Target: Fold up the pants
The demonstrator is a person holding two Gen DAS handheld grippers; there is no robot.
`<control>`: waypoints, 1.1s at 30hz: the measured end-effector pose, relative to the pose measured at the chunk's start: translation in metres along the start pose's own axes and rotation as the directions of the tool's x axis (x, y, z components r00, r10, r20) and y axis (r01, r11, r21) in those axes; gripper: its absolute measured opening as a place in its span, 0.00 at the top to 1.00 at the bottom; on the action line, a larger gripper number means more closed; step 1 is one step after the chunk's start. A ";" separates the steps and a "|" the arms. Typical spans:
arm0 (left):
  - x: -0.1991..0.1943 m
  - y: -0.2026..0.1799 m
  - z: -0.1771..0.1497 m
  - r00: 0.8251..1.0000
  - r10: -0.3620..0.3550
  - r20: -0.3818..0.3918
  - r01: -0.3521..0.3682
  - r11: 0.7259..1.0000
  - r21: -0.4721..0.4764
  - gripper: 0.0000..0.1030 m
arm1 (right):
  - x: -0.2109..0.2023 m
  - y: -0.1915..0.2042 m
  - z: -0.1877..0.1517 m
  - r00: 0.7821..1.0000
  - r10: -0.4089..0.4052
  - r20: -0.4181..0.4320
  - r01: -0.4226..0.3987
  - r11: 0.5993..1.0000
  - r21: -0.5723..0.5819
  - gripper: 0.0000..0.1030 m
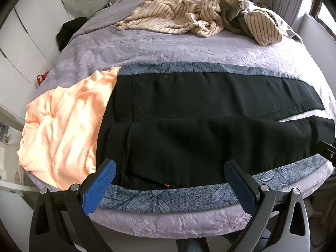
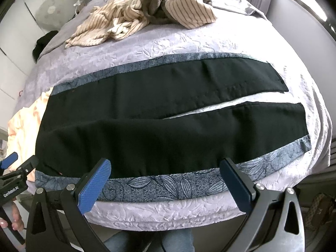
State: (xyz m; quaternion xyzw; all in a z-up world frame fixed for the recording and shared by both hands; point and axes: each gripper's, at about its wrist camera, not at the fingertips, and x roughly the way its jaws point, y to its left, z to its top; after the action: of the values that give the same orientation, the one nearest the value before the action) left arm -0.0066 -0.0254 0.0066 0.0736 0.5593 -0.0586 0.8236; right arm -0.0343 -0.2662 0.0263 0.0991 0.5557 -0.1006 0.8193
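Left wrist view: black pants (image 1: pixel 210 126) lie flat across the bed (image 1: pixel 147 48), on a blue leaf-print cloth (image 1: pixel 168 197) whose edge shows along the near and far sides. Waistband end at left, 2 legs run right with a narrow gap between them near the hems. Left hand-held gripper (image 1: pixel 170 180) hovers at the near bed edge, jaws spread wide, holding nothing; the pants' near edge sits just ahead, between the 2 fingers. Peach garment (image 1: pixel 63 130) touches the waistband end on the left. Striped clothes pile (image 1: pixel 189 16) well apart at the far end.

Right wrist view: same pants (image 2: pixel 168 130), leg split clearer, hems at right. Right hand-held gripper (image 2: pixel 166 178) wide apart, empty, fingertips over the blue cloth (image 2: pixel 178 184) strip, near leg edge just beyond them. Left hand-held gripper (image 2: pixel 12 168) visible at the left edge beside the waistband corner.
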 end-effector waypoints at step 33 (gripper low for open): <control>0.012 0.009 -0.009 1.000 0.008 -0.024 -0.008 1.000 -0.006 0.00 | 0.011 0.007 -0.011 1.000 0.006 -0.022 -0.006 1.000 0.001 0.00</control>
State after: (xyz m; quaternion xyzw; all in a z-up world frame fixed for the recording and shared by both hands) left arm -0.0086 -0.0155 -0.0071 0.0741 0.5690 -0.0529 0.8173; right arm -0.0383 -0.2567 0.0120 0.1022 0.5643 -0.0970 0.8134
